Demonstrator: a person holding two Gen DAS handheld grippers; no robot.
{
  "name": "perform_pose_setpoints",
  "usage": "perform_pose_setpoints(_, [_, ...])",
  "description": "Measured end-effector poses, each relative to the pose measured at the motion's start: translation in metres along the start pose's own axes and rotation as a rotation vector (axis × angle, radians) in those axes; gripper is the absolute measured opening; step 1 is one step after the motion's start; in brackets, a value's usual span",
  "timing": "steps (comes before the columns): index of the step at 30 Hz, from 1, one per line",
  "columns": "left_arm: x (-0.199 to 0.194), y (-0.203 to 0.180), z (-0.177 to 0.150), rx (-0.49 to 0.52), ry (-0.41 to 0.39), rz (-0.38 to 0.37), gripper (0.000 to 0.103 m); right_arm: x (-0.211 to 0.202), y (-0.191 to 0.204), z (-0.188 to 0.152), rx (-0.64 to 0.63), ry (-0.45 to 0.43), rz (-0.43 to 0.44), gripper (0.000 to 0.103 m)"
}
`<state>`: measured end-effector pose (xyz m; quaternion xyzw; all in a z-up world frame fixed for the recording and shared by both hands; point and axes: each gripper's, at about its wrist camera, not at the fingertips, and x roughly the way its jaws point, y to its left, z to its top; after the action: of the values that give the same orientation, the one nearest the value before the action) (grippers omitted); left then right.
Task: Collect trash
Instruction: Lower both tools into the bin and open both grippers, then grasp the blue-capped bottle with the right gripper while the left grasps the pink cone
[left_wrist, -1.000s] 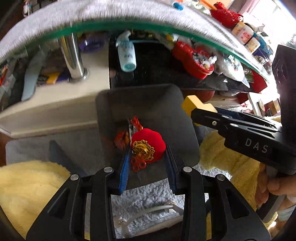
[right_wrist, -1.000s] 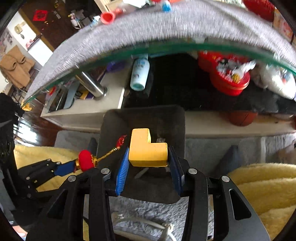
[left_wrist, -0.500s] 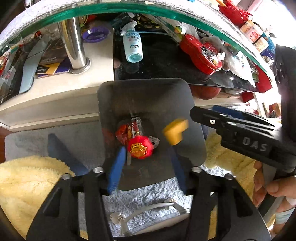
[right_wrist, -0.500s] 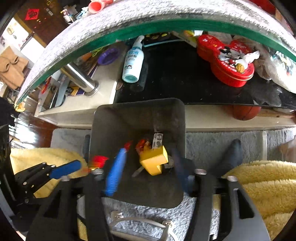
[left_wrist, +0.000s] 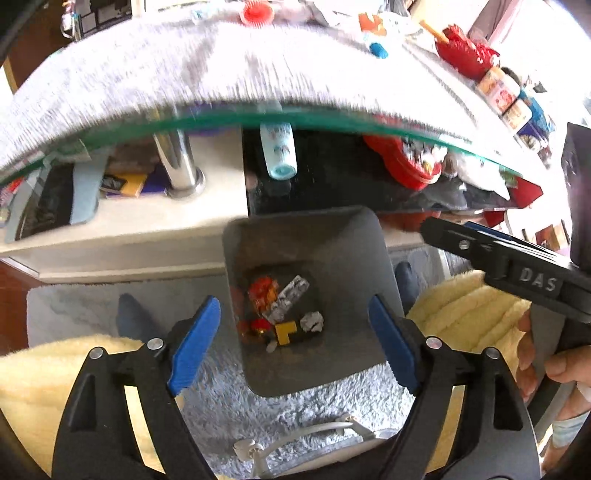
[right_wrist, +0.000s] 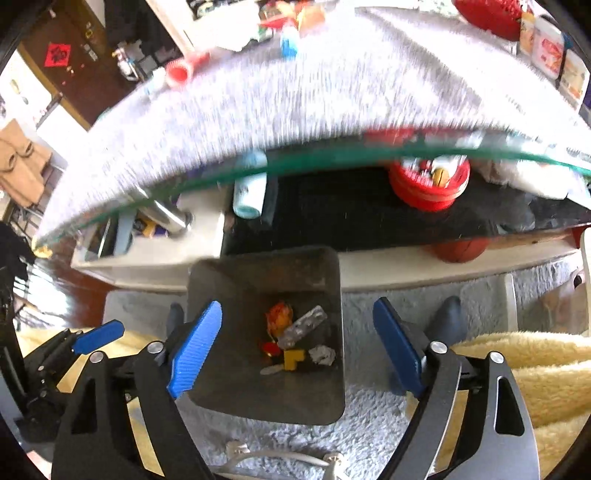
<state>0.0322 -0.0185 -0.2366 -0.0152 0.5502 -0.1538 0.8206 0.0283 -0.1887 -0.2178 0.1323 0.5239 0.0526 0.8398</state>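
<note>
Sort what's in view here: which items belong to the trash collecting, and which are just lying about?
Part of the job:
- dark bin
- in it: yellow L-shaped block, red ornament, crumpled paper, silver wrapper
- left gripper and right gripper, both open, jaws just opened, nothing between them

Lying about:
- spray bottle
- red tin
- white cable
- yellow blanket

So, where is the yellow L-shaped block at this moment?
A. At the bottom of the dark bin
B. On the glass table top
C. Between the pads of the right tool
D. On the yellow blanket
A: the yellow L-shaped block lies on the floor of the dark bin among other scraps, and the right tool stands open and empty above it.
</note>
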Motion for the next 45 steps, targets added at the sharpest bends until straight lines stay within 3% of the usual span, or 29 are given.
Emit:
perform_pose_setpoints(10, [-0.036,0.012,0.043,-0.008,-0.103,0.022,0.081,-0.045,-0.001,0.053,0.000,-0.158,-0.001,0.087])
perform_pose_setpoints(25, [-0.022,0.030,0.139,-0.008,-0.155,0.056,0.081,-0.003,-0.004,0.133,-0.017,-0.180,-0.019,0.086])
perform_pose_setpoints(29, [-0.014,0.032,0.172,0.003,-0.169,0.062,0.080,0.010,0.003,0.156,-0.044,-0.185,-0.011,0.064])
perform_pose_setpoints(32, [-0.010,0.031,0.191,0.012,-0.181,0.058,0.071,0.021,0.006,0.169,-0.053,-0.180,-0.010,0.046])
perform_pose_setpoints(34, [-0.006,0.032,0.204,0.014,-0.188,0.050,0.065,0.026,0.006,0.173,-0.057,-0.179,-0.011,0.043])
perform_pose_setpoints(39, [0.006,0.032,0.228,0.017,-0.191,0.039,0.063,0.041,0.008,0.181,-0.065,-0.165,-0.015,0.037])
perform_pose_setpoints(45, [0.030,0.030,0.256,0.028,-0.180,0.040,0.052,0.048,0.008,0.185,-0.075,-0.171,-0.015,0.028])
